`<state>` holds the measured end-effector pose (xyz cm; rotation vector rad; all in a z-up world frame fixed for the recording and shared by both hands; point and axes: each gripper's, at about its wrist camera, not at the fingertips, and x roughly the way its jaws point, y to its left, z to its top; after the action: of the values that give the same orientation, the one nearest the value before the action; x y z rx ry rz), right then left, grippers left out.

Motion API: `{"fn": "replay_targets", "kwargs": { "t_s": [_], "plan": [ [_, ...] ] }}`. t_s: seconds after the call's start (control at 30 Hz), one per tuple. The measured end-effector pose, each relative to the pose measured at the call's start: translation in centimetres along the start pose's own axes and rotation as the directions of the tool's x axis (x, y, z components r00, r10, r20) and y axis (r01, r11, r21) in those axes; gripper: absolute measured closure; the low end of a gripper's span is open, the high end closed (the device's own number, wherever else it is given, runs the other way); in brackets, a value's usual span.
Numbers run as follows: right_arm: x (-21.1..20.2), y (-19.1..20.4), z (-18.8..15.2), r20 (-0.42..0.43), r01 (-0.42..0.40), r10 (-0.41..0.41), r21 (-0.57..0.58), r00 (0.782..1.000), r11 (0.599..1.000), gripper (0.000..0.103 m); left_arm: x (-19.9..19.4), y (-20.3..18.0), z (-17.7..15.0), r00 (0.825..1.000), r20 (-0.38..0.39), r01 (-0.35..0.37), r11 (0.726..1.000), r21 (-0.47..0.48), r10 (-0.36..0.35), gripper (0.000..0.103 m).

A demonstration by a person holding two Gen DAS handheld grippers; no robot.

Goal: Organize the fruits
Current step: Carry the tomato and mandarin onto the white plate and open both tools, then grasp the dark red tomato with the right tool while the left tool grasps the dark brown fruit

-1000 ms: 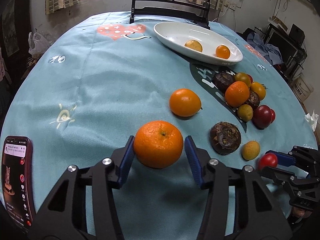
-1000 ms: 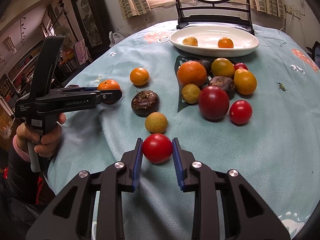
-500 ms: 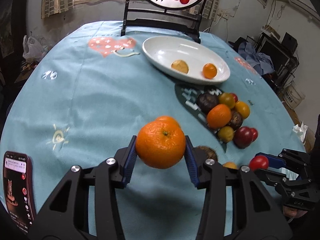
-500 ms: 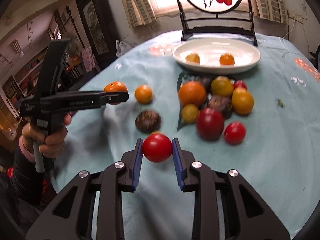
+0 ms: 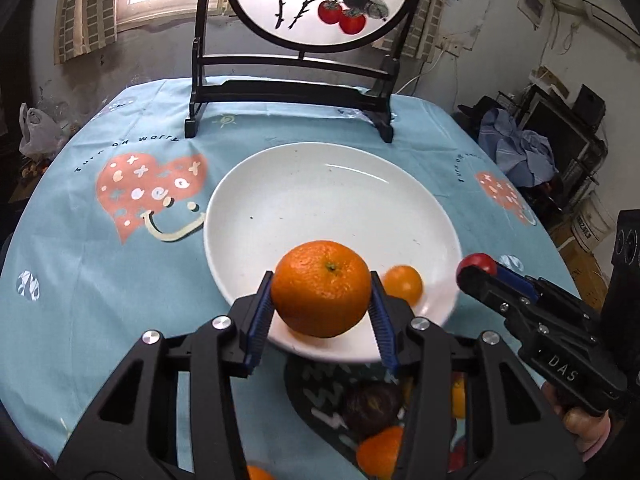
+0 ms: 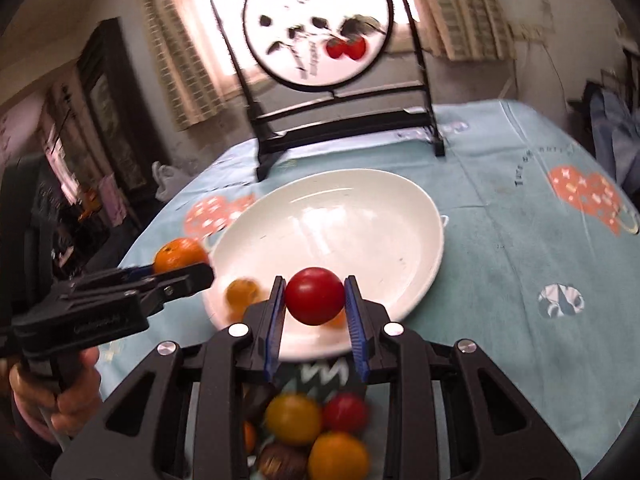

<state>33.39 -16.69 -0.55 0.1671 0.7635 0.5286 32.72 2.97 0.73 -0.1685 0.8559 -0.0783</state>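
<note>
Plate (image 5: 320, 200) under both clamped tools: left (image 5: 322, 312) on orange (image 5: 322, 294), right (image 6: 316, 306) on tomato (image 6: 315, 295), loose fruit (image 6: 316, 436) below.

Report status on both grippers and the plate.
Left gripper shut on orange, right gripper shut on red tomato. Both over white plate's near rim. Small orange fruit already inside; drop spots open.

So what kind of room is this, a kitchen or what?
Likely a lived-in home dining room, not a kitchen: a round table with a printed tablecloth, a decorative persimmon screen, and a curtained window.
</note>
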Motion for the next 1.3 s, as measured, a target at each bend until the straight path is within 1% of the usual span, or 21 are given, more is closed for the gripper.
{"fn": "replay_targets", "kwargs": {
  "t_s": [0.07,0.13,0.27,0.33,0.37,0.4,0.43,0.5,0.53,0.57,0.6,0.63,0.73,0.8,0.93,1.03,1.13,1.2,1.3],
  "plan": [
    [1.9,-1.0,0.8,-0.023,0.013,-0.012,0.025,1.000,1.000,0.073,2.0,0.8,1.1,0.999,-0.040,-0.038,0.999,-0.015,0.037,0.057],
    [3.3,-1.7,1.3,-0.048,0.006,-0.004,0.045,0.999,0.999,0.073,3.6,1.7,1.7,0.996,-0.072,-0.060,0.998,-0.028,0.058,0.057],
    [4.6,-1.9,1.6,-0.075,-0.002,0.006,0.046,0.997,0.999,0.073,5.8,2.5,2.1,0.991,-0.112,-0.078,0.996,-0.039,0.073,0.057],
    [4.6,-1.9,1.6,-0.084,-0.004,0.008,0.052,0.996,0.999,0.066,6.1,2.5,1.9,0.990,-0.123,-0.080,0.996,-0.035,0.075,0.056],
    [4.3,-1.8,1.6,-0.080,-0.006,0.011,0.058,0.997,0.998,0.066,6.0,2.5,1.8,0.989,-0.125,-0.080,0.996,-0.035,0.076,0.056],
    [4.0,-1.7,1.6,-0.075,-0.009,0.014,0.060,0.997,0.998,0.065,5.9,2.4,1.7,0.990,-0.119,-0.078,0.996,-0.034,0.073,0.052],
    [3.5,-1.6,1.7,-0.068,-0.009,0.013,0.060,0.998,0.998,0.064,5.3,2.3,1.6,0.992,-0.103,-0.079,0.996,-0.030,0.076,0.043],
    [2.2,-1.3,1.6,-0.049,-0.011,0.014,0.057,0.999,0.998,0.064,3.5,1.8,1.3,0.993,-0.057,-0.102,0.995,-0.014,0.102,0.033],
    [1.5,-1.1,1.5,-0.040,-0.018,0.020,0.054,0.999,0.998,0.062,2.3,1.6,1.1,0.993,-0.033,-0.110,0.994,-0.005,0.110,0.026],
    [0.6,-0.9,1.2,-0.026,-0.022,0.024,0.051,0.999,0.998,0.059,1.0,1.4,0.7,0.993,-0.008,-0.115,0.993,0.001,0.115,0.022],
    [-0.3,-0.6,0.8,-0.013,-0.025,0.025,0.045,1.000,0.999,0.056,-0.4,1.3,0.1,0.993,0.019,-0.117,0.993,0.006,0.117,0.015],
    [-1.3,-0.3,0.2,-0.001,-0.028,0.028,0.033,1.000,0.999,0.055,-1.6,1.2,-0.6,0.992,0.039,-0.117,0.993,0.009,0.117,0.011],
    [-3.8,0.5,-2.0,0.015,-0.034,0.034,-0.007,0.999,0.999,0.055,-4.8,1.1,-3.4,0.991,0.075,-0.111,0.994,0.014,0.109,0.007],
    [-5.5,0.7,-4.2,0.014,-0.036,0.036,-0.011,0.999,0.999,0.051,-6.3,1.4,-5.7,0.990,0.082,-0.114,0.993,0.012,0.112,0.006],
    [-8.2,1.4,-8.9,0.000,-0.043,0.044,-0.037,0.999,0.998,0.051,-8.5,2.0,-10.3,0.991,0.078,-0.106,0.994,0.000,0.105,0.006],
    [-9.1,2.2,-11.7,-0.024,-0.024,0.023,-0.078,0.999,0.997,0.051,-9.5,2.4,-13.5,0.994,0.062,-0.094,0.995,-0.018,0.095,0.006],
    [-9.3,2.0,-13.2,-0.077,-0.057,0.054,-0.046,0.996,0.997,0.051,-10.2,2.5,-15.8,0.996,0.057,-0.072,0.997,-0.013,0.072,0.006],
    [-9.8,2.1,-13.7,-0.078,-0.065,0.062,-0.038,0.995,0.997,0.051,-10.6,2.3,-17.0,0.995,0.067,-0.074,0.997,0.005,0.073,0.006],
    [-10.7,3.2,-14.1,-0.053,-0.056,0.051,-0.091,0.997,0.994,0.051,-10.8,2.1,-18.5,0.996,0.066,-0.060,0.998,0.034,0.058,0.006]
  ]
}}
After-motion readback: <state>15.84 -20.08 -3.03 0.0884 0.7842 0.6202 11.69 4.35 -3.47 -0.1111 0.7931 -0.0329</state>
